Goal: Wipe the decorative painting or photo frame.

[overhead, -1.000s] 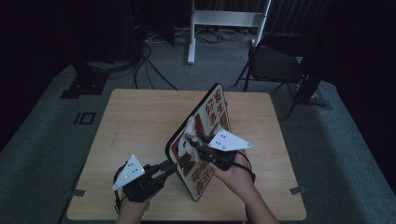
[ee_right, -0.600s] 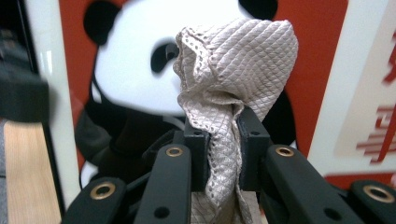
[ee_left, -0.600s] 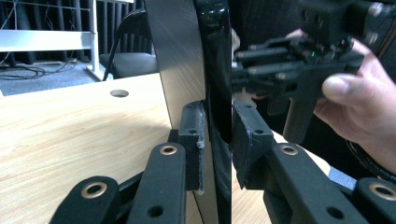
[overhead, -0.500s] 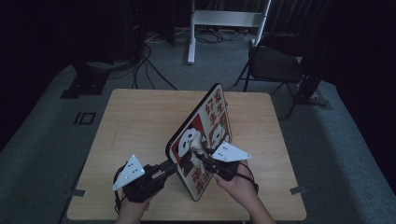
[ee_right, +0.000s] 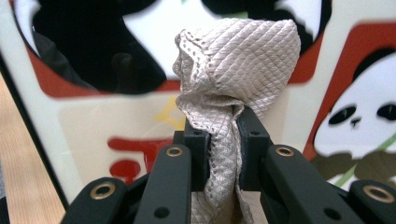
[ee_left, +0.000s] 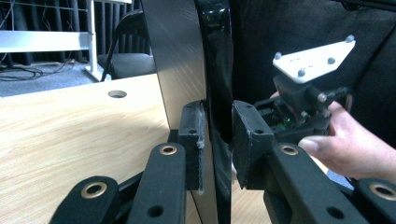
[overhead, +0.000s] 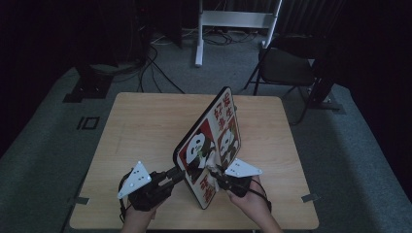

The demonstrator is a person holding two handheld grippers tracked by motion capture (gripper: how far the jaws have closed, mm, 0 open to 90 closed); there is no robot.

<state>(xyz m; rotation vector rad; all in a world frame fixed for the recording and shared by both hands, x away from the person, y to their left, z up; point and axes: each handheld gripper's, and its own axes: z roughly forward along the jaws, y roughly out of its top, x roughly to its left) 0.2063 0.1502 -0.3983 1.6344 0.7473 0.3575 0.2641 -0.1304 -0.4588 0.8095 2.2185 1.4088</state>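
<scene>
While the person's hands come in at the near edge of the table [overhead: 145, 126], the left gripper [overhead: 167, 178] stands clamped on the lower rim of the tray [overhead: 209, 145], its pads pressed to either face. This panda-printed tray stands on edge, tilted, near the middle of the table, running from near the front edge away toward the far side. Just right of it, the right gripper [overhead: 217, 175] is clenched on a bunched grey cloth [ee_right: 233, 74], which presses against the printed face. Beyond the table stand a chair [overhead: 286, 68] and a white stand [overhead: 233, 19].
</scene>
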